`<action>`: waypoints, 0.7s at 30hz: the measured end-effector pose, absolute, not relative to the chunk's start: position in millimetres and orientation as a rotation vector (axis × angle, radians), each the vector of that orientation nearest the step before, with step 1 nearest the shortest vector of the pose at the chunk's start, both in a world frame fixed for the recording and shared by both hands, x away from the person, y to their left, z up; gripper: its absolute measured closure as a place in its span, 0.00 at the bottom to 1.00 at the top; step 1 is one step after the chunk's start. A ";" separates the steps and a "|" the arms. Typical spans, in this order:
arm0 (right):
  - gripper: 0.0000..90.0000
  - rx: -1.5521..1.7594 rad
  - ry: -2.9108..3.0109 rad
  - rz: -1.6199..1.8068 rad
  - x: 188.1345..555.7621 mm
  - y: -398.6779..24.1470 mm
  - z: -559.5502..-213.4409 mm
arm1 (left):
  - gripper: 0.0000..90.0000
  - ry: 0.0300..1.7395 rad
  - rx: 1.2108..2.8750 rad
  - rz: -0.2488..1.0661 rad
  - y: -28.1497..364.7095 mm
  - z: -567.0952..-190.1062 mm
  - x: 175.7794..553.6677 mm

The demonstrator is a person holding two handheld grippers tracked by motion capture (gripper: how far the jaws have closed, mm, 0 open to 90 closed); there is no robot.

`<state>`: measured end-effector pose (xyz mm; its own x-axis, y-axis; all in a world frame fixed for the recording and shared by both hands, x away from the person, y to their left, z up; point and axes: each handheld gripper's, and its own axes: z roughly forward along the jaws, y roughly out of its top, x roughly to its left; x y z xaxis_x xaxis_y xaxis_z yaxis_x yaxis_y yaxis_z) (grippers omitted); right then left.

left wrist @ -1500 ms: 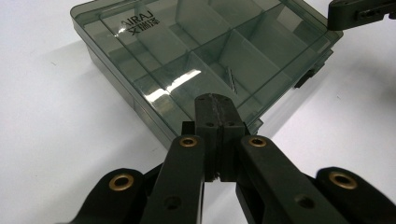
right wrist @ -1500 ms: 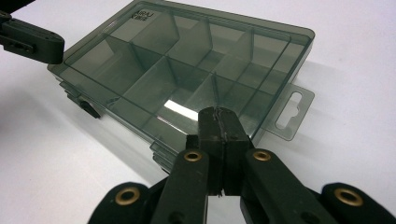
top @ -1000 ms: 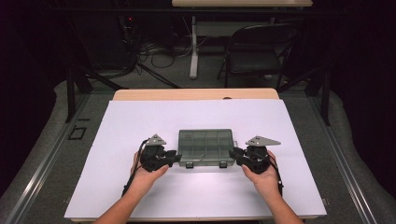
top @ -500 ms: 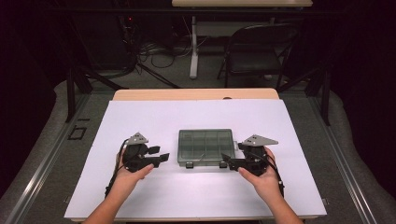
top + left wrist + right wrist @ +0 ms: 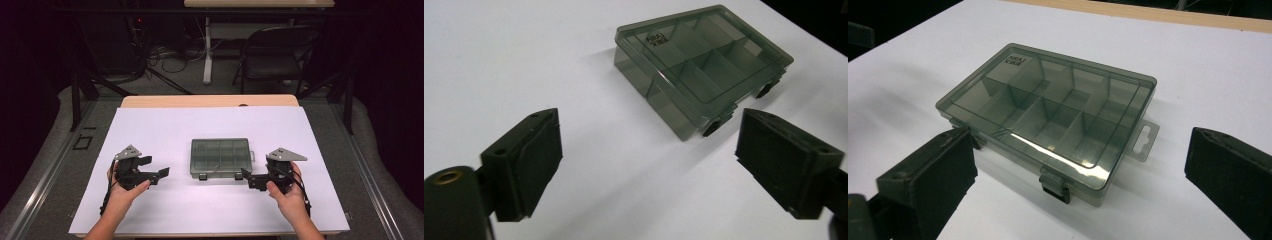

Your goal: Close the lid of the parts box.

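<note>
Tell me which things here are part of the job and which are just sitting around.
Part of the job:
- box, lid shut, on the table
- left gripper, open, left of the box
- right gripper, open, by the box's right corner

Just about:
- chair behind the table
- cables on the floor

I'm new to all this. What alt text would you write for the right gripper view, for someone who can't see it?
A closed, smoky-grey plastic organizer box with empty divided compartments lies flat on a white table, its two front latches facing the camera. The right gripper looks over it with its two black jaws wide apart, nothing between them and not touching the box.
</note>
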<state>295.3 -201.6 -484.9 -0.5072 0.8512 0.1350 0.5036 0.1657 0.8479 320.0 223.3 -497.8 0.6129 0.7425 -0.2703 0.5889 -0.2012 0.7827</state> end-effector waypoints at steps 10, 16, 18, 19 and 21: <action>0.00 1.318 2.058 1.279 283.1 -217.5 -495.8 | 0.01 1.044 1.872 0.243 244.2 -502.9 307.3; 0.00 1.330 2.038 1.295 280.9 -226.6 -506.6 | 0.00 1.062 1.841 0.285 256.6 -511.6 306.8; 0.00 1.315 2.036 1.292 279.8 -228.2 -509.0 | 0.00 1.058 1.839 0.298 259.5 -513.1 307.2; 0.00 1.312 2.035 1.285 279.4 -228.8 -509.5 | 0.00 1.059 1.840 0.309 261.0 -513.4 307.3; 0.00 1.300 2.026 1.279 279.1 -229.5 -511.2 | 0.00 1.061 1.836 0.330 263.8 -514.0 307.3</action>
<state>279.1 -229.5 -511.2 -0.4792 0.8683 0.1281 0.4890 0.1429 0.8605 307.3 263.8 -514.0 0.5864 0.7819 -0.2118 0.5238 -0.1665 0.8354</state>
